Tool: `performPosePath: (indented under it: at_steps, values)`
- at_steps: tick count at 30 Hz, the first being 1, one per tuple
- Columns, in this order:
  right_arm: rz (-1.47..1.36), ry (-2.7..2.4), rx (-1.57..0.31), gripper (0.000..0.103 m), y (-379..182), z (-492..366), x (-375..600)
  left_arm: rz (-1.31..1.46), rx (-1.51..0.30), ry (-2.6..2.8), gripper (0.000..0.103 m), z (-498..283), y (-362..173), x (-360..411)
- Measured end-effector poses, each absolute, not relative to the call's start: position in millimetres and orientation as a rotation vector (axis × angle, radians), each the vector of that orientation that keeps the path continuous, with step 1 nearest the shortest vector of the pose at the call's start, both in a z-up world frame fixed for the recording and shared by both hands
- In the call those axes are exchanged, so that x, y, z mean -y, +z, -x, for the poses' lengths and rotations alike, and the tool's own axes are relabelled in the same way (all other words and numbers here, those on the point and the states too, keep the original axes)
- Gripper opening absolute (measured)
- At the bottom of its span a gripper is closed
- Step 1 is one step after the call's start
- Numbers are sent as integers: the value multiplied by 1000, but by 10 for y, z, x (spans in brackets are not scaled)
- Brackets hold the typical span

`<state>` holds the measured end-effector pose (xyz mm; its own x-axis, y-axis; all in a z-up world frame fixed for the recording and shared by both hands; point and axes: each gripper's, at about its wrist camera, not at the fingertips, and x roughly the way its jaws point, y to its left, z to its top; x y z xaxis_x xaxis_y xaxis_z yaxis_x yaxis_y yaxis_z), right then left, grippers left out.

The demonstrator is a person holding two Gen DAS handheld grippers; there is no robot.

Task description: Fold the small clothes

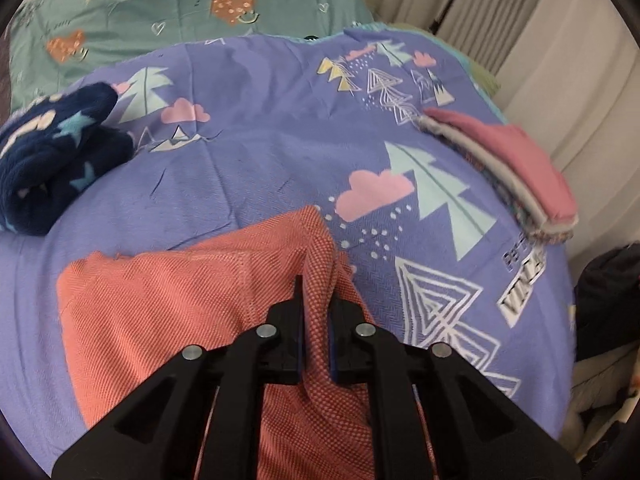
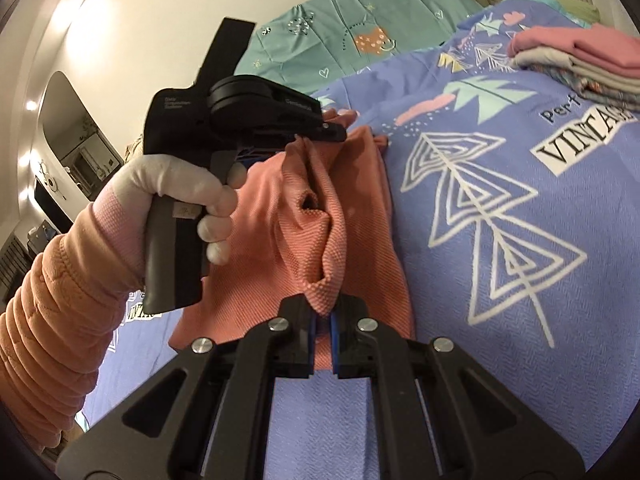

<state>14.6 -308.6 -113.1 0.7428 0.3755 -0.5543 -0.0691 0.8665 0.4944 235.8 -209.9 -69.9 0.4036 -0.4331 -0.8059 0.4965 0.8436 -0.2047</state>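
Left wrist: my left gripper (image 1: 316, 300) pinches the coral cloth (image 1: 160, 300) at lower centre, over the purple bedspread (image 1: 260, 160) | Right wrist: my right gripper (image 2: 323, 312) clamps another edge at bottom centre | Step: carrying the fold; next, lay edges aligned, release

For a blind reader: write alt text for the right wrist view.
The right gripper pinches a fold of a coral knit garment on a purple patterned bedspread. A gloved hand holds the left gripper on the garment's far edge; folded clothes are stacked beyond.
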Motion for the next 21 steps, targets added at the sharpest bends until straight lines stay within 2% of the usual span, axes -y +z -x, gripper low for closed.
performPosePath:
  at_steps: [3, 5, 6, 8, 10, 13, 16, 17, 19, 21]
  values:
    - [-487, 259, -706, 5, -1152, -146, 3102, -26, -955, -645, 23, -2265, -543, 2078]
    - [-492, 261, -712, 6, -1155, -135, 3104, -28, -904, -673, 35, -2126, -343, 2036]
    - [-496, 264, -714, 6, -1159, -137, 3108, -51, -864, -677, 42, -2016, -224, 1994]
    - [-507, 265, -718, 7, -1159, -99, 3116, -121, -770, -686, 47, -1720, -15, 1847]
    - [-515, 261, -722, 10, -1166, -86, 3128, -165, -712, -680, 58, -1460, 69, 1645]
    - [-535, 228, -739, 22, -1201, -74, 3184, -220, -685, -668, 62, -1026, -16, 1245]
    - [-586, 238, -755, 27, -1238, -87, 3262, -282, -747, -608, 63, -671, -340, 895]
    - [-591, 244, -761, 32, -1238, -90, 3263, -295, -780, -582, 63, -582, -464, 793]
    - [-579, 258, -779, 37, -1228, -120, 3227, -284, -848, -550, 63, -466, -661, 640]
    - [-547, 265, -788, 37, -1216, -148, 3164, -260, -899, -549, 63, -384, -810, 541]
